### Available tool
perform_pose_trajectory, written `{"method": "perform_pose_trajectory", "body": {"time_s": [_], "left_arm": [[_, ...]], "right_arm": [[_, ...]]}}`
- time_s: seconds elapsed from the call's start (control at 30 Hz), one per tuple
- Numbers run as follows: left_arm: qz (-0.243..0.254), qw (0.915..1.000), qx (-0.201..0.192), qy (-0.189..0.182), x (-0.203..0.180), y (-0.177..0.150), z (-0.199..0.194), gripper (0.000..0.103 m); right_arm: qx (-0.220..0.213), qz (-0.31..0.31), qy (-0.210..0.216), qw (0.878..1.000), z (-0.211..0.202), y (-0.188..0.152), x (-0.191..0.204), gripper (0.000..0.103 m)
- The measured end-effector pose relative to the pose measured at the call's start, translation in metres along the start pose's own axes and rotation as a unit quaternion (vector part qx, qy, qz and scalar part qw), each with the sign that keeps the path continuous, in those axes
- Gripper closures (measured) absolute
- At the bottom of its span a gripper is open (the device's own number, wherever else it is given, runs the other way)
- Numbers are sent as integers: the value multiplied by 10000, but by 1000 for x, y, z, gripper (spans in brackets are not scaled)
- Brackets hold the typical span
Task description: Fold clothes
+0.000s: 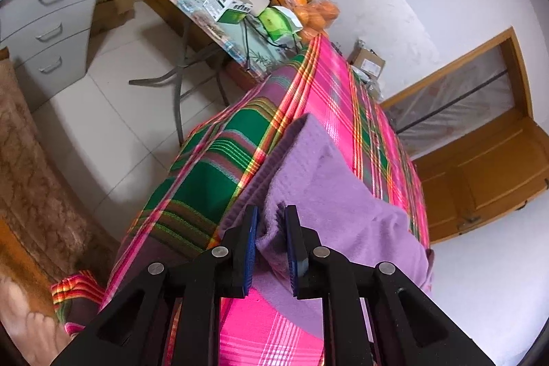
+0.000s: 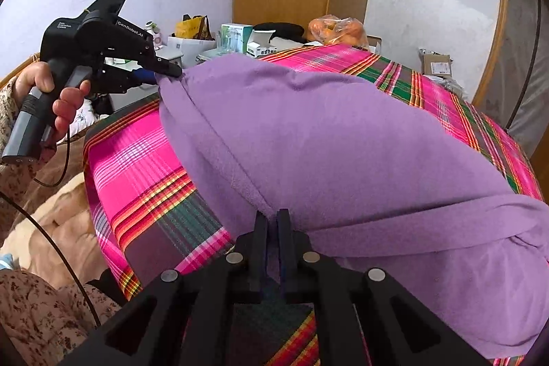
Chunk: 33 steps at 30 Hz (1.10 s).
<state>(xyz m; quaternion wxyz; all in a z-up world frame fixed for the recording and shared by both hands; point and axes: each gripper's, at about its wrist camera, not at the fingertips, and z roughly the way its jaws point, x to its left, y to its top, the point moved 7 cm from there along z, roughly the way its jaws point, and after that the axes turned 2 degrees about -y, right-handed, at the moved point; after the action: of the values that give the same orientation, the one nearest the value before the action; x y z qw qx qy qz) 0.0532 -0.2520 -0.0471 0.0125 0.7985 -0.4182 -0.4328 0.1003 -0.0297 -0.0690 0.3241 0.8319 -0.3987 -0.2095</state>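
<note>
Left wrist view: the left claw (image 1: 271, 249) is clamped on a bunched edge of the purple garment (image 1: 329, 191), which runs up and away from it over the pink plaid cloth (image 1: 329, 84). Right wrist view: the right claw (image 2: 273, 228) pinches the near hem almost closed, the garment's long edge stretches up-left to the left claw, and both seem equally placed for the fold.
</note>
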Motion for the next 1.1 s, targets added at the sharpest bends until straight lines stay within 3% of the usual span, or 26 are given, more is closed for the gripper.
{"method": "perform_pose_trajectory", "body": {"time_s": [0.17, 0.47, 0.6, 0.8, 1.03, 1.1], "left_arm": [[60, 9998, -30, 170, -4, -1, -5, 82], [192, 9971, -503, 535, -6, 0, -35, 77], [641, 9960, -520, 331, -36, -11, -41, 77], [1373, 9903, -155, -172, -91, -36, -27, 77], [1928, 9779, 541, -593, -141, -82, 12, 77], [2106, 9726, 721, -669, -154, -95, 23, 77]], "right_arm": [[52, 147, 171, 9997, -6, 0, -3, 93], [79, 326, 490, 9982, -24, -3, -5, 92], [-10, 469, 358, 9983, -39, -8, -19, 92], [-155, 1370, -276, 9901, -70, -30, -86, 92], [20, 2411, -1518, 9586, -96, -87, -169, 90], [36, 2708, -1579, 9496, -98, -101, -181, 89]]}}
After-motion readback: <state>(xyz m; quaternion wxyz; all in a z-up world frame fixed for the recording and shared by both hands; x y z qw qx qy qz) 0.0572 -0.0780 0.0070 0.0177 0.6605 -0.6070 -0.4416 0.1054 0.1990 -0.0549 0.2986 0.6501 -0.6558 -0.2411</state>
